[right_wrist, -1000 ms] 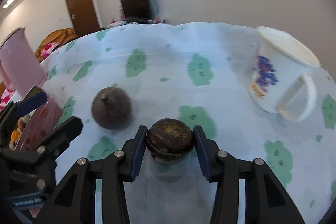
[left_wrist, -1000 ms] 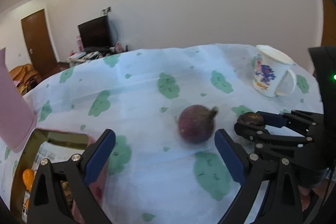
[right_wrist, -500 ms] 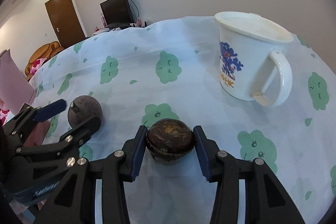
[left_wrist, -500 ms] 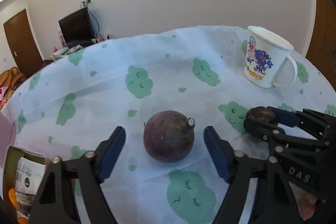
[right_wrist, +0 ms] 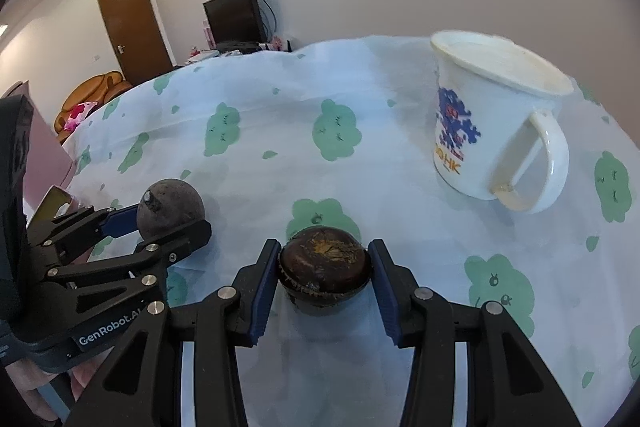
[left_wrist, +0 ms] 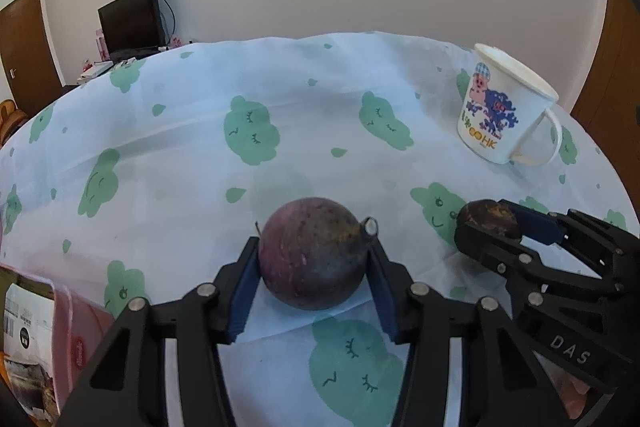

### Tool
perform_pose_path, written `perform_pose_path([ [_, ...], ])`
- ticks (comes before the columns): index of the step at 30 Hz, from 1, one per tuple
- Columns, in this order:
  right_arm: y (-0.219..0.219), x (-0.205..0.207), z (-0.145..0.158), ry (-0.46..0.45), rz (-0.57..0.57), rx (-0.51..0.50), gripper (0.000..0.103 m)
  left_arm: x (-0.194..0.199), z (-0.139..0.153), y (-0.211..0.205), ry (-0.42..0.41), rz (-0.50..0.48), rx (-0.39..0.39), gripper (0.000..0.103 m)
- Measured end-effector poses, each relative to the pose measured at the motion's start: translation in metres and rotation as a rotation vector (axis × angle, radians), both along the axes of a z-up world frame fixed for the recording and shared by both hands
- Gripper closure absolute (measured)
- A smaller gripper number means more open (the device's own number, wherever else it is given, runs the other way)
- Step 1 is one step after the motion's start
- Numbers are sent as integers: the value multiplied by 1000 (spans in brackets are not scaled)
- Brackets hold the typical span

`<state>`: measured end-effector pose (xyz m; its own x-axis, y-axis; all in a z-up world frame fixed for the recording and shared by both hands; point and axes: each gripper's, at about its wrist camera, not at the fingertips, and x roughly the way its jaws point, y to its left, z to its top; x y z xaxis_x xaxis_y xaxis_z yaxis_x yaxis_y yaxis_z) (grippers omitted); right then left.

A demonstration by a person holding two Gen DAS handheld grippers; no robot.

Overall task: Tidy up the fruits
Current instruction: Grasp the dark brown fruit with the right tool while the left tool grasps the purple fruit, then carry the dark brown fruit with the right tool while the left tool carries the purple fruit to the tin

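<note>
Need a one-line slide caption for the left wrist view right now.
Left gripper closing its fingers around a purple fruit on the cloud-print tablecloth, white mug beyond.

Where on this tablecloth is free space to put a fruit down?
Free: the wide cloth behind the purple fruit, left of the mug. Crowded: the near edge, where both fruits, the brown fruit included, and the pink box sit.

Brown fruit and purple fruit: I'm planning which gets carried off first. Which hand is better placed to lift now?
Right, probably. The right gripper already has both pads pressed on the brown fruit. The left gripper brackets the purple fruit, but its jaws are closing, so that grip may be unsettled.
</note>
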<state>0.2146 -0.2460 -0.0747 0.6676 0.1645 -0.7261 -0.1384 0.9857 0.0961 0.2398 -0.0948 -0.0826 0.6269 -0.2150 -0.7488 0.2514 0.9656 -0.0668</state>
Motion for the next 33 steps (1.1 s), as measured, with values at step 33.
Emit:
perform_pose_path([
  [33, 4, -29, 23, -189, 39, 12, 56, -37, 24, 9, -208, 60, -4, 50],
])
